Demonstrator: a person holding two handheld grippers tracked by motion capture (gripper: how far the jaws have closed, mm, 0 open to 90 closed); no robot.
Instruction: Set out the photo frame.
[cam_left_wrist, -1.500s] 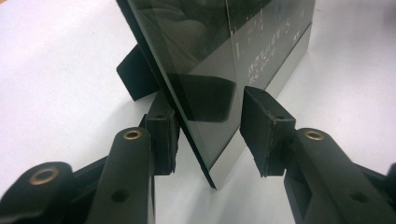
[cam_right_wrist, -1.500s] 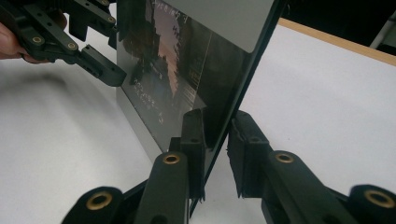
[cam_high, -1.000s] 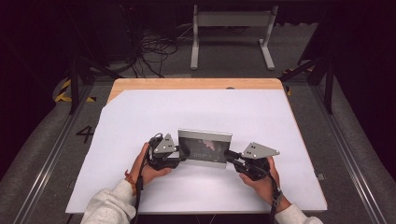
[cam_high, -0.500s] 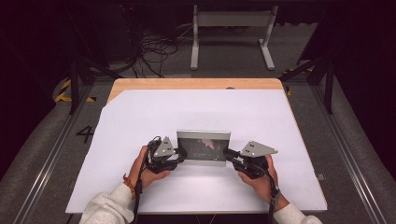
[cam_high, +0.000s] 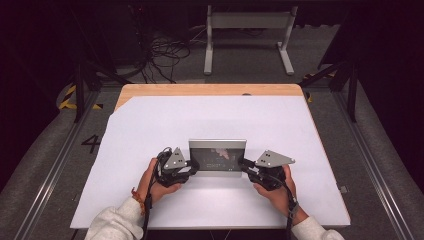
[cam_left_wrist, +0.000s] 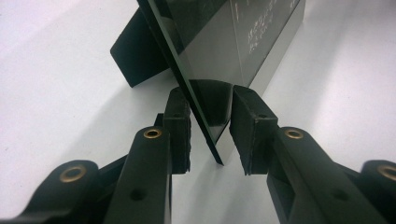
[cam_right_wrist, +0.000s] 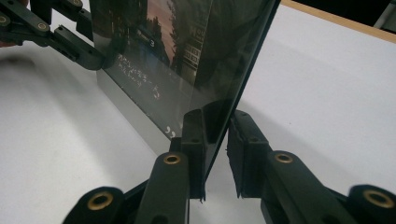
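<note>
A glass-fronted picture frame stands leaning back on the white table sheet, propped by its black rear stand. My left gripper straddles the frame's lower left corner. Its jaws have just been closing, with the pane's edge between the pads and thin gaps still showing in the left gripper view. My right gripper is shut on the lower right corner, its pads against the pane in the right gripper view. The left gripper shows at the frame's far end.
The white sheet covers most of a wooden table, whose bare edge runs along the back. Beyond it on the floor lie tangled cables and a metal stand. Floor rails run along both sides.
</note>
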